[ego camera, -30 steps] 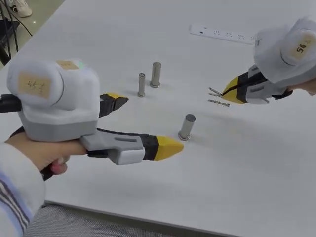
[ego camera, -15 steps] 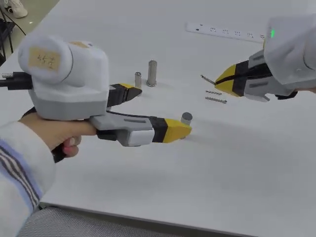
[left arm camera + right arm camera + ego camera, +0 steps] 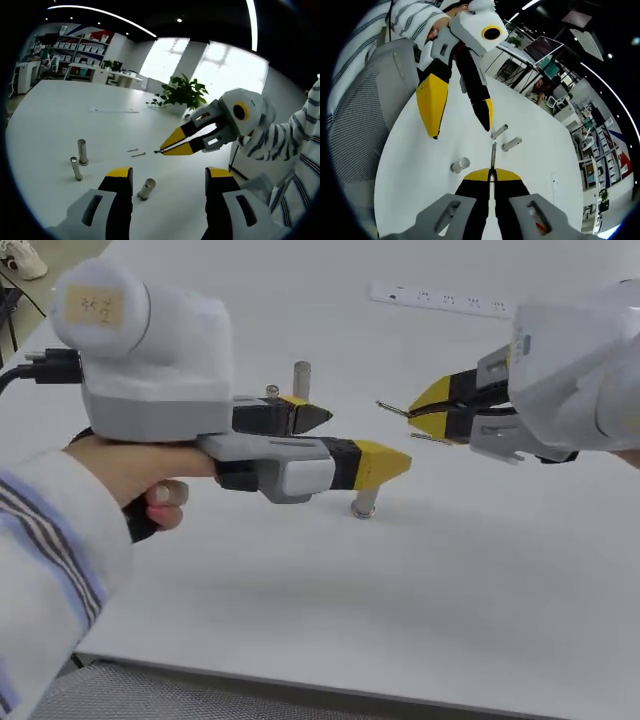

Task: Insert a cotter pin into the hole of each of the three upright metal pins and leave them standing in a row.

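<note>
Three upright metal pins stand on the white table [image 3: 480, 570]: a tall one [image 3: 301, 378], a thin one [image 3: 272, 391] beside it, and a nearer stubby one [image 3: 364, 506] partly hidden under my left gripper's yellow jaw. My left gripper [image 3: 360, 440] hovers open above the near pin [image 3: 146, 189], with nothing between its jaws. My right gripper [image 3: 428, 410] is off the table, shut on a cotter pin [image 3: 493, 152] whose tip [image 3: 386, 406] points toward the left gripper [image 3: 455, 90]. Two more cotter pins [image 3: 135, 152] lie flat on the table.
A white power strip [image 3: 440, 302] lies along the far side of the table. The near table edge runs under my left hand, with a grey mesh chair [image 3: 365, 115] below it. Shelves and desks stand far behind.
My right gripper has lifted a cotter pin off the table and carried it left. The left gripper has risen and moved forward over the near metal pin.
</note>
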The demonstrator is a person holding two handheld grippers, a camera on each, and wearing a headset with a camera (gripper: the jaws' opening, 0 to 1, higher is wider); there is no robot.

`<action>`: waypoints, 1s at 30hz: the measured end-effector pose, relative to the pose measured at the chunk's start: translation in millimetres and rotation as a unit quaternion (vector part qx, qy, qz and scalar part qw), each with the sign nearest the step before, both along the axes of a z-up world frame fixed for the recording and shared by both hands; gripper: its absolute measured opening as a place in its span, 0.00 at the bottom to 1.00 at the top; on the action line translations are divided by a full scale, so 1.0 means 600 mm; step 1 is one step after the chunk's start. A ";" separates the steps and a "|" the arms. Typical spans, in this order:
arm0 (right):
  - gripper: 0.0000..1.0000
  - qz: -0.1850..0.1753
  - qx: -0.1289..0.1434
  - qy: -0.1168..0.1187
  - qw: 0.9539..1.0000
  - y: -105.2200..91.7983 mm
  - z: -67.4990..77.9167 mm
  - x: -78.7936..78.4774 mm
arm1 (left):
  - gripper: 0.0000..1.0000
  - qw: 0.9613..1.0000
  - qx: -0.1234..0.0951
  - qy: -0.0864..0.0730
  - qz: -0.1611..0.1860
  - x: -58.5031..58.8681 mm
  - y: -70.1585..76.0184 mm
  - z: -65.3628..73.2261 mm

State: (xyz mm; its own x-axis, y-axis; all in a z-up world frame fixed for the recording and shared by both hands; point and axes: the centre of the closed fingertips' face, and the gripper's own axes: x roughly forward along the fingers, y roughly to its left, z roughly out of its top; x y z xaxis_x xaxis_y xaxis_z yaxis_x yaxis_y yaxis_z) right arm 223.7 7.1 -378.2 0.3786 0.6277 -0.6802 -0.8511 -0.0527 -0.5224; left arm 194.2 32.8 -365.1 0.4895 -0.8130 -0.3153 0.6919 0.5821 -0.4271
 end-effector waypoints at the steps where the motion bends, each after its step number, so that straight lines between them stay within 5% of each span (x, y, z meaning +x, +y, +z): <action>1: 0.00 0.003 -0.002 -0.001 1.000 0.001 -0.001 -0.002 | 0.54 1.000 -0.002 0.004 -0.001 -0.001 -0.001 -0.001; 8: 0.00 0.018 -0.001 -0.004 1.000 0.014 0.001 -0.018 | 0.38 0.999 -0.035 0.019 0.009 -0.002 -0.006 0.008; 16: 0.00 0.035 0.004 -0.006 0.999 0.029 0.009 -0.036 | 0.17 0.998 -0.048 0.026 0.021 0.005 0.001 0.010; 19: 0.00 0.040 0.004 -0.007 0.999 0.033 0.012 -0.041 | 0.11 0.999 -0.040 0.015 0.022 0.007 0.003 0.009; 30: 0.00 0.054 0.005 -0.009 0.998 0.041 0.018 -0.055 | 0.01 0.999 -0.040 0.020 0.019 0.003 -0.003 0.008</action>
